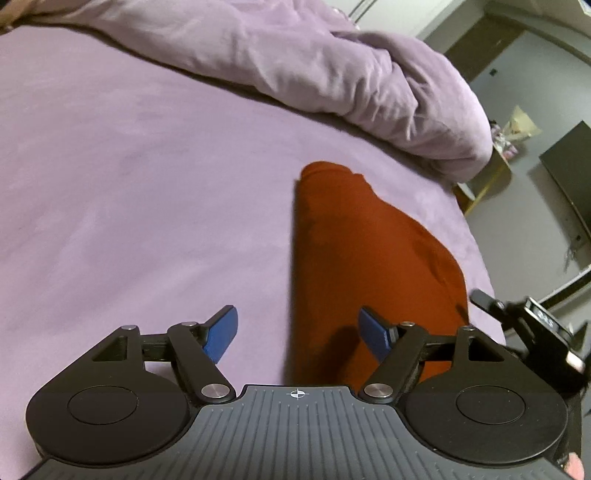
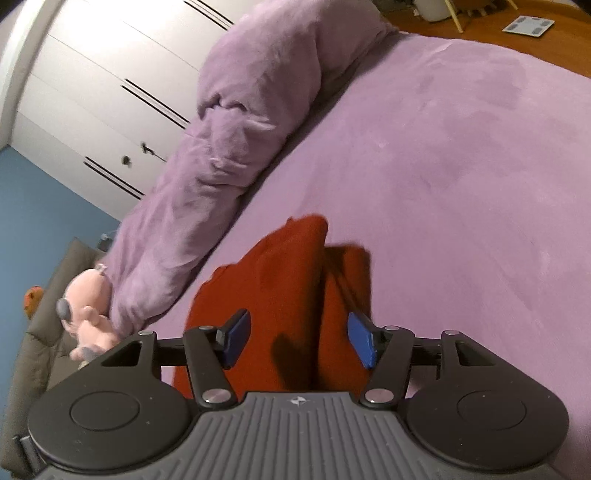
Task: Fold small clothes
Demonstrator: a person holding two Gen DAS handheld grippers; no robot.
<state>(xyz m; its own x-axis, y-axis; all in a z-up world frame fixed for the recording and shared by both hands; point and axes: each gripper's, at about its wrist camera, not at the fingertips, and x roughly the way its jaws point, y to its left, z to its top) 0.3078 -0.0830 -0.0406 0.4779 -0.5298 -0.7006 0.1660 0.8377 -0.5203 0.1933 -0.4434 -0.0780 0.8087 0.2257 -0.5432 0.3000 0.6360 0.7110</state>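
A rust-red garment (image 1: 354, 251), already doubled lengthwise into a long strip, is seen lying on the purple bed (image 1: 129, 184) near a bunched duvet (image 1: 332, 62). The left tool (image 1: 297, 334) and right tool (image 2: 299, 338) are held wide apart above it, gripping nothing. A further crosswise fold appears due, for which an end must be pinched.

Purple bed sheet (image 1: 129, 166), bunched duvet (image 2: 236, 147) along one side. White wardrobe (image 2: 103, 81), blue wall (image 2: 44, 206), wood floor (image 2: 480, 22), grey sofa (image 2: 40, 317).
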